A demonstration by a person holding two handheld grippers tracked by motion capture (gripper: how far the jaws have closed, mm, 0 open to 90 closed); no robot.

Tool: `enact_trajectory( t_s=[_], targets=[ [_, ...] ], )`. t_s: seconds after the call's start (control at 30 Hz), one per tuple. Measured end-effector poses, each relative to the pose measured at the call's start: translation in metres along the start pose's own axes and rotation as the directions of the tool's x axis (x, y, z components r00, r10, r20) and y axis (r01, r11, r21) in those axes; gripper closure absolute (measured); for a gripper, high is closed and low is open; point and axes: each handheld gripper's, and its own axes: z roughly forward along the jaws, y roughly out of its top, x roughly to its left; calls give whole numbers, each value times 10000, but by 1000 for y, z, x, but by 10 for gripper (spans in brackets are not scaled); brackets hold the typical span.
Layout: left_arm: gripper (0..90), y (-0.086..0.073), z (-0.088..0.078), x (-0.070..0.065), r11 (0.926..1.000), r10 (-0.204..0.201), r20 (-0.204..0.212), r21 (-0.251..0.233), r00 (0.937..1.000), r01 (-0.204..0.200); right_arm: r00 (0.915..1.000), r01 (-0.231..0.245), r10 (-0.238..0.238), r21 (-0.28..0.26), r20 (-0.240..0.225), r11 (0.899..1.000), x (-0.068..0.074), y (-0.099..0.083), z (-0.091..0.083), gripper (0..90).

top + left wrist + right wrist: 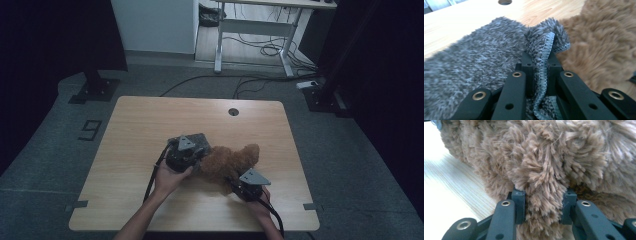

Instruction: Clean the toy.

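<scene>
Between the left gripper's (539,65) closed jaws sits the grey cloth's (481,62) hemmed edge; right gripper (543,206) clamps the brown cloth (554,157) just beside it; next, likely pulling them apart

black tools (186,156) (248,189), grey three-cornered top plates, brass-ringed screws, black trailing cables, bare forearms.

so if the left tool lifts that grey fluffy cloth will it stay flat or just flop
Probably flop: the grey cloth already folds and bunches where the left tool pinches its stitched edge. It looks thin and light, so it should drape. The long pile likely grips rather than slips.
</scene>
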Motion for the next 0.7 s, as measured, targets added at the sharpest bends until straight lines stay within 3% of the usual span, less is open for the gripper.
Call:
enact_trajectory(
  t_s=[0.23,0.33,0.47,0.63,0.7],
  targets=[
    [807,-14,-21,29,9973,-682,-408,-285,9968,671,10000,-12,12,6,-3,10000,0,0,0,658],
    [807,-24,-26,33,9976,-654,-625,-249,9959,639,9999,126,-126,18,60,9999,1,0,0,658],
    [807,-32,-31,36,9992,-382,-1293,-137,9909,367,9996,245,-246,48,162,9997,2,1,2,658],
    [806,-45,-34,49,9973,-707,-1553,93,9853,730,9998,159,-160,57,154,9999,1,1,2,659],
    [806,-47,-35,48,9977,-668,-1630,-25,9844,673,9998,29,-31,84,179,10000,-1,1,3,659]
  ],
)
